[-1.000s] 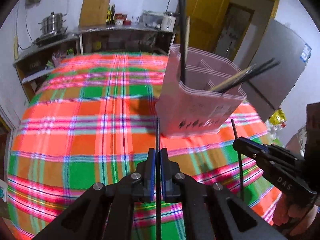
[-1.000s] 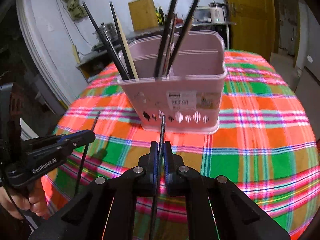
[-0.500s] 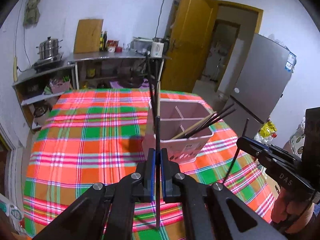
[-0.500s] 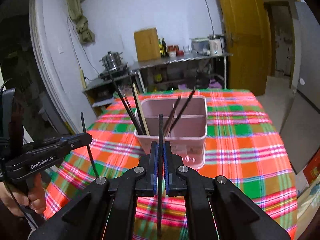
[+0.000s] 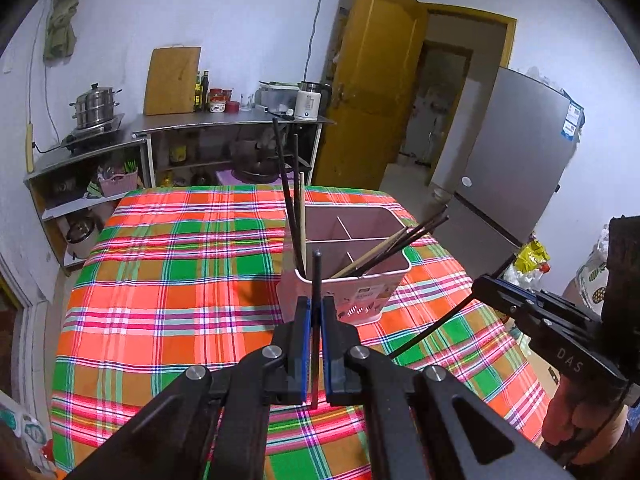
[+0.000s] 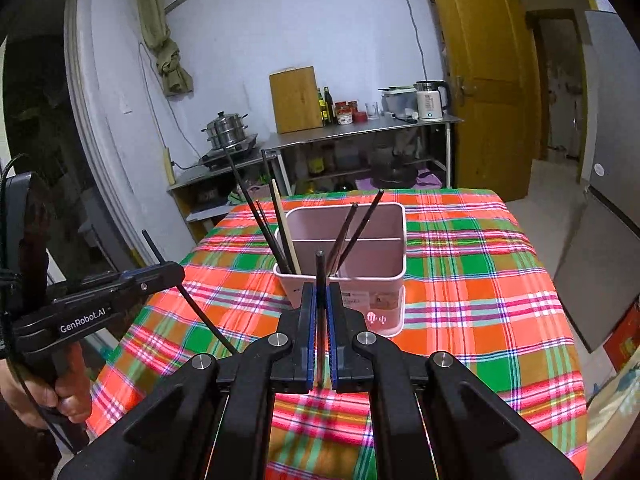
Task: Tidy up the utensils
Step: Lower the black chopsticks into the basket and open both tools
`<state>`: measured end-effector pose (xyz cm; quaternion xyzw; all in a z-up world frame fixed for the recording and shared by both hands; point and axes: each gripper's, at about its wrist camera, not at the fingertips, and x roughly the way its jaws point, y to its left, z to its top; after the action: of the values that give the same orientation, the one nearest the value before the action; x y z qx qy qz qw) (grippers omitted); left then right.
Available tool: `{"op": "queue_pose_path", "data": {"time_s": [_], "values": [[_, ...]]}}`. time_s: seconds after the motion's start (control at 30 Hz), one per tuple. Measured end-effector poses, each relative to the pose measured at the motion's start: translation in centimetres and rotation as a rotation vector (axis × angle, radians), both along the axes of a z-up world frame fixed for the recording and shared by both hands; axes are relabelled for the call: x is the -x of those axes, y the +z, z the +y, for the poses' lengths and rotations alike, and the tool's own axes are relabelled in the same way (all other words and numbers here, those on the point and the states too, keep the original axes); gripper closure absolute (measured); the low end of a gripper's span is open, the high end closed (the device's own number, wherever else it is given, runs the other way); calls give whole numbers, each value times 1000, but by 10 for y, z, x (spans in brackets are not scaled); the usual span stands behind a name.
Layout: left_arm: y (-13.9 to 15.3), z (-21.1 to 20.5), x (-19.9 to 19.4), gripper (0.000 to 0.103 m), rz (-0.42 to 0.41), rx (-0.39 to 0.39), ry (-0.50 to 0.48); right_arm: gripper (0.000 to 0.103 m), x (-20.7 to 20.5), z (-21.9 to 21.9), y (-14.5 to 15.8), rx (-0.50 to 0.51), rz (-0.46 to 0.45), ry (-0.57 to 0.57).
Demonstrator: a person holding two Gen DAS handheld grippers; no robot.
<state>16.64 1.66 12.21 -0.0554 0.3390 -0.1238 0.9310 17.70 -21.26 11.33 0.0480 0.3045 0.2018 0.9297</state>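
Note:
A pink divided utensil holder (image 5: 360, 296) (image 6: 360, 268) stands on the plaid tablecloth, with several black and wooden chopsticks leaning in its compartments. My left gripper (image 5: 316, 312) is shut on a black chopstick (image 5: 317, 280) and holds it upright, above and in front of the holder. My right gripper (image 6: 319, 300) is shut on another black chopstick (image 6: 320, 276), also raised in front of the holder. The left gripper also shows in the right wrist view (image 6: 160, 276), and the right gripper in the left wrist view (image 5: 488, 286), each with its chopstick slanting down.
The table (image 5: 160, 280) has an orange, green and pink plaid cloth. A steel shelf counter (image 6: 360, 128) with a kettle, bottles, cutting board and steamer pot stands behind it. A grey fridge (image 5: 520, 160) and a yellow door (image 5: 372, 100) are on the right.
Both grippers have risen and pulled back from the holder with their chopsticks, so the holder looks smaller and farther. The chopsticks stay clamped.

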Motion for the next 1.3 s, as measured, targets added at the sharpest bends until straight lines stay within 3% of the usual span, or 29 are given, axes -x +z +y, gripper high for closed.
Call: {"op": "queue_pose_path", "data": {"time_s": [0.37, 0.93, 1.1, 1.3], "values": [[27, -2, -6, 99, -14, 8, -23, 98, 2, -5, 20, -14, -44, 10], [114, 8, -50, 99, -157, 55, 4, 98, -27, 0, 97, -94, -220, -20], [118, 5, -68, 99, -176, 58, 13, 98, -44, 3, 103, -104, -246, -33], [95, 3, -94, 99, -142, 80, 15, 98, -63, 12, 86, -82, -231, -43]]}}
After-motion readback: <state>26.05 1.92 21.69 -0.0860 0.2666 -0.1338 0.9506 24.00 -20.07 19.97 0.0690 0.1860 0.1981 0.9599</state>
